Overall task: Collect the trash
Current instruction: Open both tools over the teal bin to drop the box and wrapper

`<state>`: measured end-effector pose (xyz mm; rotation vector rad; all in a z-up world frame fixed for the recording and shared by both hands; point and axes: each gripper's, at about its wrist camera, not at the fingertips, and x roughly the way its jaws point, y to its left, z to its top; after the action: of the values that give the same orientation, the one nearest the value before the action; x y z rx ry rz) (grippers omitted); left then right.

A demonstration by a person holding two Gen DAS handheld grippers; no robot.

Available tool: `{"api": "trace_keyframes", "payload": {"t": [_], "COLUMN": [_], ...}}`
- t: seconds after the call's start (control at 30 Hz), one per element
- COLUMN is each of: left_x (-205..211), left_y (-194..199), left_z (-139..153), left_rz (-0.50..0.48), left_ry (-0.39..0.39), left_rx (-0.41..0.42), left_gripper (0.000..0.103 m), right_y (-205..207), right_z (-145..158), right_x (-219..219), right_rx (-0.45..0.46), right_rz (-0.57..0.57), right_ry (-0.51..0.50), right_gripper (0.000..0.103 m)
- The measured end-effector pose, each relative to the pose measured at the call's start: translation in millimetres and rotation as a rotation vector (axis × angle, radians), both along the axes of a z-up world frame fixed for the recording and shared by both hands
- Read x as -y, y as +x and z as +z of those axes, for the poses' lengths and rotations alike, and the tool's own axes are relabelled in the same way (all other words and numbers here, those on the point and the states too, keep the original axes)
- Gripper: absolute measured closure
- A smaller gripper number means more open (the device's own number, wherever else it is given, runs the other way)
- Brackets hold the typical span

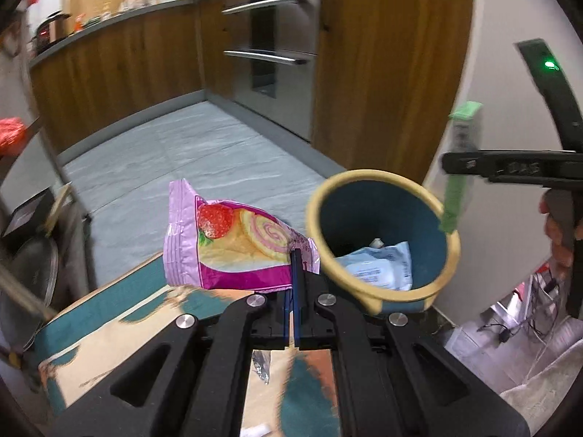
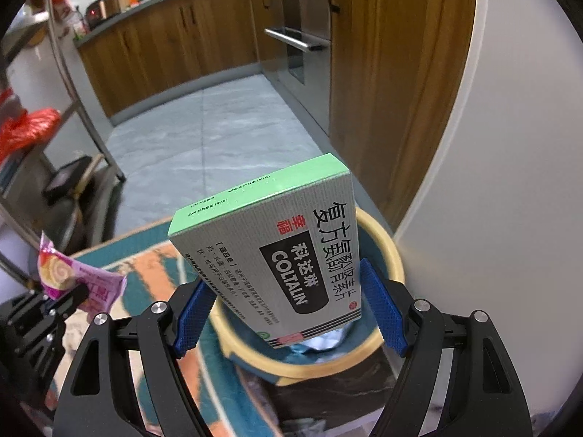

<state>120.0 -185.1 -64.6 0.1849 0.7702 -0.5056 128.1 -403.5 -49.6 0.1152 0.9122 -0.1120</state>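
Left claw (image 1: 294, 273) pinches crinkly pink wrapper (image 1: 233, 244); right claw (image 2: 288, 313) clamps rectangular cardboard box (image 2: 277, 240).

Green-grey medicine box (image 2: 280, 255): "COLTALIN", Chinese characters; "EXP", "MFG" on green edge.

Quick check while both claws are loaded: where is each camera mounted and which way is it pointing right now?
Left wrist: on the left claw, angled down over its shut fingers pinching a pink wrapper; a hand shows at right.
Right wrist: on the right claw, angled down along its blue pads gripping a green box above the bin.
Shared: bin, wrapper, box, kitchen floor and wooden cabinets; each view catches the other claw.
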Motion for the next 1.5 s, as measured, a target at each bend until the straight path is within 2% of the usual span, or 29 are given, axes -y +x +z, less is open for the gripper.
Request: {"api": "trace_keyframes", "payload": {"t": [0.17, 0.33, 0.4, 0.57, 0.77, 0.87, 0.9, 0.97, 1.0, 1.03, 1.13, 1.5], "left_x": [40, 77, 91, 116, 126, 131, 133, 129, 126, 123, 112, 67], "left_y": [8, 15, 19, 23, 35, 36, 36, 37, 37, 38, 37, 33], "left_z": [-12, -33, -43, -67, -84, -90, -91, -92, -92, -90, -88, -74], "left_rz": [-0.079, -0.135, -0.152, -0.19, -0.194, -0.206, -0.207, -0.2, -0.19, -0.184, -0.16, -0.085], "left_ry": [-0.038, -0.067, -0.061, -0.035, -0.036, 0.012, 0.02, 0.013, 0.011, 0.009, 0.012, 0.02], "left_rx": [-0.013, -0.059, -0.076, -0.113, -0.146, -0.138, -0.138, -0.15, -0.15, -0.147, -0.14, -0.129], "left_gripper": [0.103, 0.103, 0.103, 0.103, 0.103, 0.101, 0.098, 0.083, 0.07, 0.063, 0.052, 0.048], "right_y": [7, 6, 5, 2, 2, 7, 7, 10, 11, 12, 16, 23], "right_z": [-21, -35, -38, -43, -43, -46, -46, -49, -49, -50, -56, -70], "right_x": [14, 36, 42, 46, 50, 52, 51, 50, 49, 47, 45, 27], "right_rx": [-0.054, -0.09, -0.098, -0.114, -0.121, -0.131, -0.134, -0.135, -0.136, -0.138, -0.142, -0.18], "right_rz": [-0.02, -0.067, -0.079, -0.072, -0.081, -0.081, -0.081, -0.078, -0.077, -0.075, -0.069, -0.041], "right_ry": [-0.003, 0.071, 0.094, 0.079, 0.085, 0.071, 0.068, 0.064, 0.06, 0.055, 0.048, 0.009], "right_gripper": [0.025, 0.025, 0.025, 0.025, 0.025, 0.025, 0.025, 0.025, 0.025, 0.024, 0.024, 0.023]}}
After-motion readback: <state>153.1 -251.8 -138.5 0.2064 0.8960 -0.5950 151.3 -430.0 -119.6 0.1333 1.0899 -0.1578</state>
